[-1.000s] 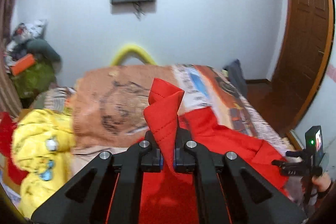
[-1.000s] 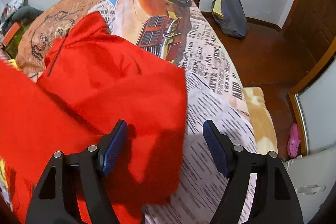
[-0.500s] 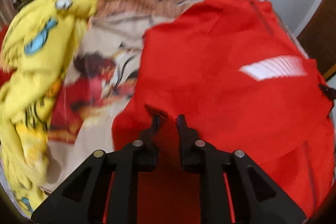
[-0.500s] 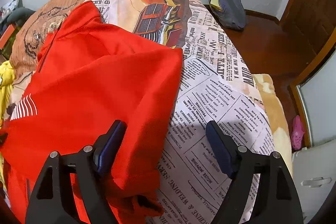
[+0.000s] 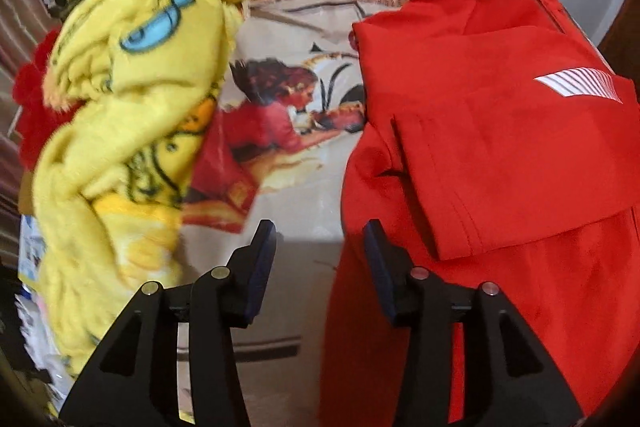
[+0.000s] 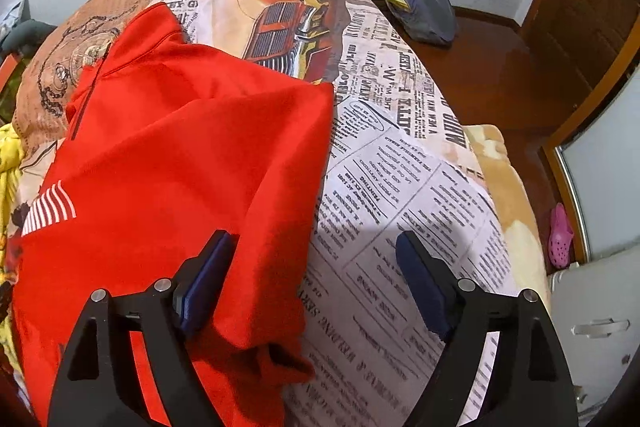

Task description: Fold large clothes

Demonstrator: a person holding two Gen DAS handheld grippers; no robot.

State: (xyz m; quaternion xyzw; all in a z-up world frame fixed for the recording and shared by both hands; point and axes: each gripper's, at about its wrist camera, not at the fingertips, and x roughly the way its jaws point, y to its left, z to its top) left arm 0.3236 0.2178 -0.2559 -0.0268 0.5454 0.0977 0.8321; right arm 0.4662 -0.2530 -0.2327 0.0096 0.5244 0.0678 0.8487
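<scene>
1. Yellow fleece blanket printed with a cartoon face (image 5: 132, 99) lies bunched to the left of the left gripper (image 5: 318, 247), reaching from beside the left finger up to the far edge of the bed.
2. Between that blanket and the garment, straight ahead of the left gripper, shows a bedsheet with a printed picture of a red-clad figure (image 5: 288, 115).
3. The left gripper's jaws stand apart with nothing between them; the right finger sits just at the near left edge of the red zip-neck sports top with a white striped patch (image 5: 500, 131).
4. That top lies on the bed to the right of the left gripper, a sleeve folded across its body, collar at the far end.
5. In the right wrist view the same red top (image 6: 192, 163) spreads ahead and left of the right gripper (image 6: 314, 259), its right edge running between the two fingers.
6. The right gripper is wide open and holds nothing; its left finger is over the red cloth, its right finger over the newspaper-print bedsheet with an orange car picture (image 6: 400, 195).
7. Far right of the gripper, a dark blue bag (image 6: 424, 7) lies on the wooden floor by the wall, and a pink clog (image 6: 560, 235) lies on the floor beside the bed.
</scene>
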